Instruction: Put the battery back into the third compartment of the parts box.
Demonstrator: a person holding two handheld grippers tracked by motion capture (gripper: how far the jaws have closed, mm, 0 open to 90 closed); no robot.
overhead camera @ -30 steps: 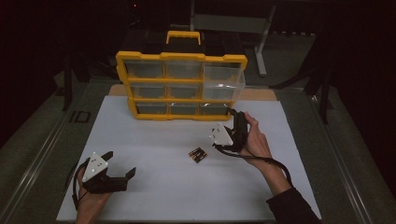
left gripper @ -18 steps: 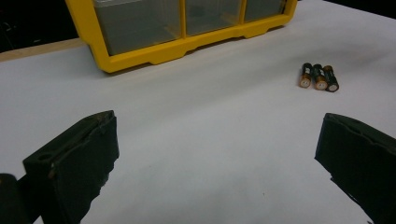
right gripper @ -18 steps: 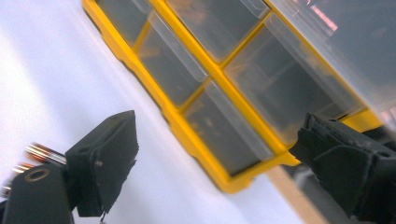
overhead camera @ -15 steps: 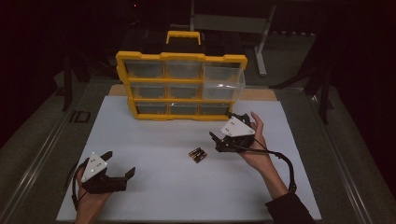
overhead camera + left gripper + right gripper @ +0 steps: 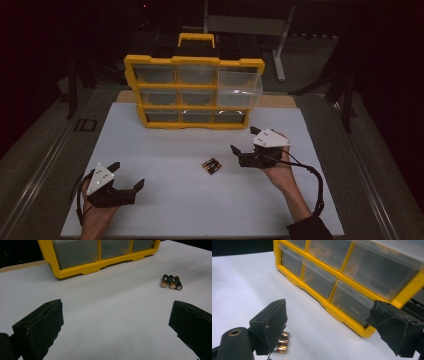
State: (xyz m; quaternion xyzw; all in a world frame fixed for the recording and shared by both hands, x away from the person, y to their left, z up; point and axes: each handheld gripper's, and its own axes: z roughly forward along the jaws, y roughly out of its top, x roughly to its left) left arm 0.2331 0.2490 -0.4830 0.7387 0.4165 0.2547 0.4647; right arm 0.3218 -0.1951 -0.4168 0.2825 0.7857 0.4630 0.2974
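Three batteries lie side by side on the white tabletop, in front of a yellow drawer organizer. Its top right clear drawer is pulled out. My right gripper is open just right of the batteries, held a little above the table. In the right gripper view the batteries peek from behind the left jaw, below the open right gripper, with the organizer beyond. My left gripper rests open at the front left. In the left gripper view the empty left gripper faces the batteries.
The organizer stands at the table's far edge with its other drawers closed. A cable trails from the right gripper past the wrist. Dark floor and metal frame legs surround the table.
My right gripper has moved away from the organizer's right side, down and left toward the batteries, and turned level. The left gripper has stayed put.
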